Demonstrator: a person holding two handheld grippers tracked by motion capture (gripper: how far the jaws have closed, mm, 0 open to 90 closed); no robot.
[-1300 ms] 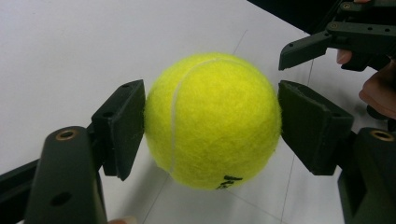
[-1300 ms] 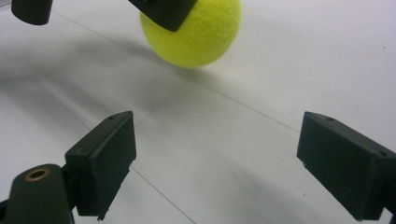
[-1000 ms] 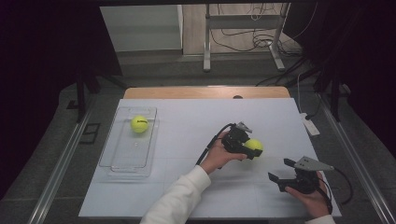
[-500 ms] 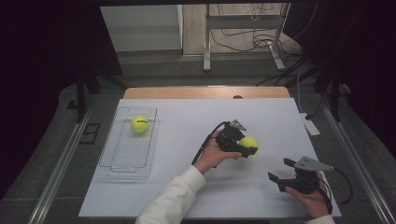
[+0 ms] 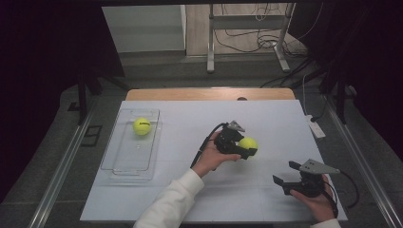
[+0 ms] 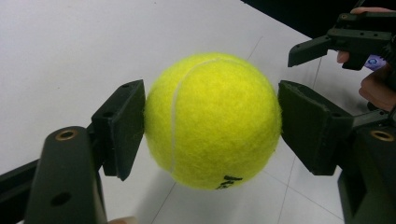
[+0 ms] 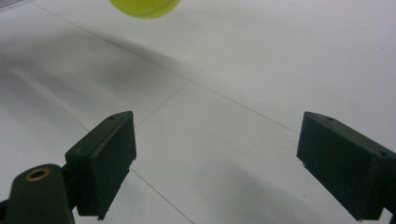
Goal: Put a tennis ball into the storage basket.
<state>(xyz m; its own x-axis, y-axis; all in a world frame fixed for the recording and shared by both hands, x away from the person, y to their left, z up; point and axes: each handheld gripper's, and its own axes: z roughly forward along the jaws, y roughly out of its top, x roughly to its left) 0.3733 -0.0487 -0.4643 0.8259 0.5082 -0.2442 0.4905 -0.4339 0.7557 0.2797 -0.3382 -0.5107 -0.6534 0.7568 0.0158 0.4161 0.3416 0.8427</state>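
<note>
My left gripper (image 5: 247, 148) is shut on a yellow tennis ball (image 6: 212, 121) and holds it just above the white table (image 5: 190, 199), right of centre. Both pads press the ball's sides, and its shadow lies on the table below. A second tennis ball (image 5: 141, 126) lies at the far end of a clear plastic tray (image 5: 124, 168) on the left. My right gripper (image 5: 284, 181) stands open near the front right of the table, with nothing between its fingers. In the right gripper view, the held ball (image 7: 144, 7) shows at the top edge, beyond the gripper (image 7: 215, 163).
A white power strip (image 5: 315, 127) lies at the table's right edge. A black cable (image 5: 202, 148) trails from the left gripper toward the person. Metal stand legs (image 5: 209, 52) and loose cables sit on the floor behind the table.
The left gripper has carried the ball a little to the left and slightly up. The right gripper and the ball in the tray have stayed put.
</note>
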